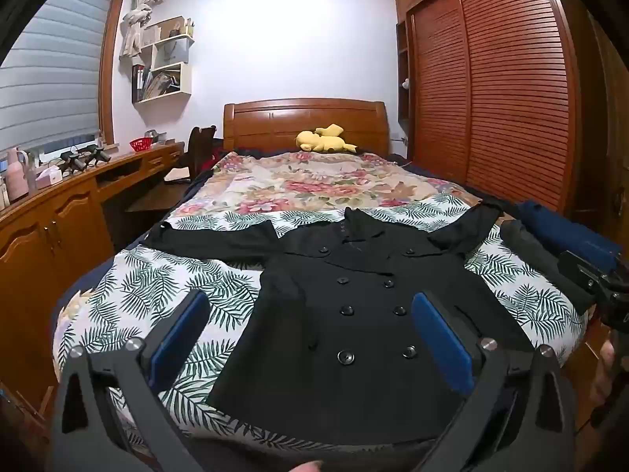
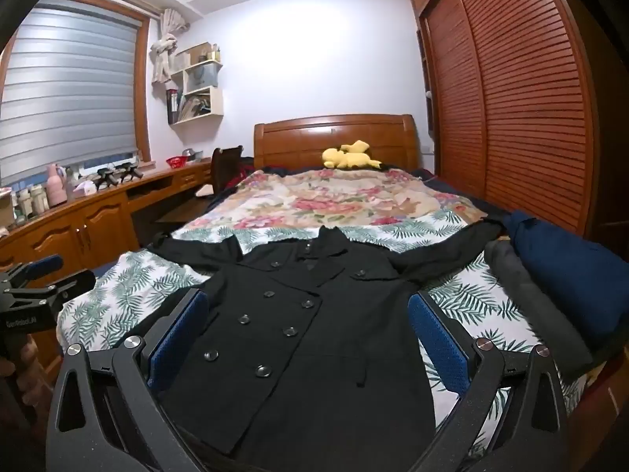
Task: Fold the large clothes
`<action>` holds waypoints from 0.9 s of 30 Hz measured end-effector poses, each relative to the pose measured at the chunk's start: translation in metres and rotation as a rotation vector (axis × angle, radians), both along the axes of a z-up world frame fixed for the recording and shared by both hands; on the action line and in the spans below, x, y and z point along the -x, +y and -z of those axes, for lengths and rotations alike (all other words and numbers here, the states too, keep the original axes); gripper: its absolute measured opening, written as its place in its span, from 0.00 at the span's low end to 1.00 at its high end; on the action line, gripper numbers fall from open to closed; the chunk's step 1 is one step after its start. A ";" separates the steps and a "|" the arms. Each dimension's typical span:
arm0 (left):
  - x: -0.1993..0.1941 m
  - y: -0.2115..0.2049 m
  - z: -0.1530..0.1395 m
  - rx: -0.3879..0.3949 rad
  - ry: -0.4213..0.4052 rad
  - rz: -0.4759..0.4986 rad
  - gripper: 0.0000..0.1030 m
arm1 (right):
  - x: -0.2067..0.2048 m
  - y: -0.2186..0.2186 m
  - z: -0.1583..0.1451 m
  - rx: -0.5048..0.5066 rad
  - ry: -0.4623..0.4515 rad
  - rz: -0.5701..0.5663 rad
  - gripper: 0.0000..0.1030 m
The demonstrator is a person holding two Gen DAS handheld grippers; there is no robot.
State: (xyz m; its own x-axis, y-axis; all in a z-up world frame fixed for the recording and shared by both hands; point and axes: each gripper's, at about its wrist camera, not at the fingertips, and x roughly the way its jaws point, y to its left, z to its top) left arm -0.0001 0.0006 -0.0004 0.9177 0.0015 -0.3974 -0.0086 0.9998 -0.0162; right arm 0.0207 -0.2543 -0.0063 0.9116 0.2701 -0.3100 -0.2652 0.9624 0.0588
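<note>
My coat [image 1: 354, 314] lies flat on the bed ahead of my fingers, front side up, hem toward me and collar away. It is black and double-breasted, with two rows of round buttons [image 1: 346, 357] down the chest, and both sleeves spread out sideways across the leaf-print sheet [image 1: 157, 287].

My left gripper [image 1: 310, 338] stands wide, its blue pads [image 1: 442, 338] far apart and closed on nothing; they hang above the lower part of the coat, the left pad over the sheet, the right one over the cloth. I cannot tell whether either tip brushes the fabric.

My right gripper [image 2: 308, 338] is just as wide and holds nothing. Between its fingers [image 2: 179, 334] I see the coat's [image 2: 306, 334] buttoned front and hem.

Beyond the right sleeve, out past my right finger, a grey garment [image 2: 526, 295] and a dark blue bundle [image 2: 570, 275] sit at the bed's edge. Farther ahead lies a flowered blanket [image 1: 314, 185], then a yellow plush toy [image 1: 326, 139] against the wooden headboard [image 1: 302, 118]. A slatted wardrobe [image 1: 491, 90] stands to the right, a wooden desk [image 1: 78, 196] to the left.
</note>
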 end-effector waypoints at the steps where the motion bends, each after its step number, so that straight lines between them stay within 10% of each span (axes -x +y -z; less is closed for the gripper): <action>1: -0.002 -0.002 0.000 -0.011 0.011 -0.002 1.00 | 0.000 0.000 0.000 -0.001 0.001 -0.001 1.00; 27: 0.005 -0.004 -0.003 -0.007 -0.011 -0.009 1.00 | 0.002 0.001 -0.002 0.014 -0.011 0.001 1.00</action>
